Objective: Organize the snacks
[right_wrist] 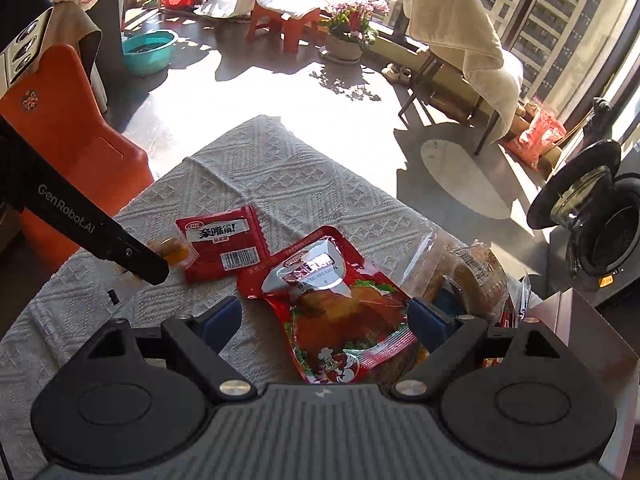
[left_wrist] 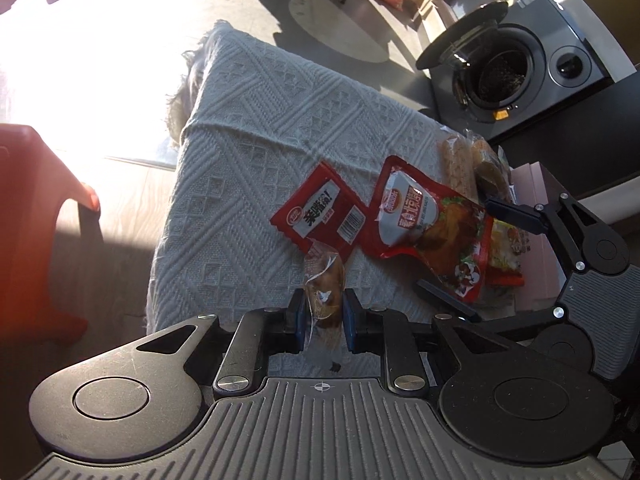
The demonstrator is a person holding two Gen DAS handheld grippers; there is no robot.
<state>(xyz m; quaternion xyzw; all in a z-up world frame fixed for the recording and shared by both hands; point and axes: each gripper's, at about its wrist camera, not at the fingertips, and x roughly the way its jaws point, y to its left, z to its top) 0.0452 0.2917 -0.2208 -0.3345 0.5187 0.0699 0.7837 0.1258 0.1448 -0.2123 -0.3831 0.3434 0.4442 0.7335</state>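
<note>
My left gripper [left_wrist: 324,312] is shut on a small clear-wrapped brown snack [left_wrist: 325,280], held just above the knitted grey cloth [left_wrist: 248,152]. In the right wrist view one of its fingers [right_wrist: 132,252] comes in from the left with that snack [right_wrist: 176,251] at its tip. A flat red packet [left_wrist: 320,216] [right_wrist: 224,248] lies beside it. My right gripper [right_wrist: 326,320] [left_wrist: 452,244] stands open over a red-and-silver roast-duck pouch [right_wrist: 332,308] [left_wrist: 432,228]. The pouch lies between the pads, and the left pad is clear of it. Biscuit packs [right_wrist: 476,272] [left_wrist: 456,160] lie to the right.
A yellow packet [left_wrist: 504,248] rests under the pouch next to a pink box [left_wrist: 536,184] at the table's right edge. An orange plastic stool [right_wrist: 80,140] stands at the left. A washing machine [left_wrist: 504,72] with its door open is at the far right. The sunlit floor holds chairs and a flower pot [right_wrist: 344,44].
</note>
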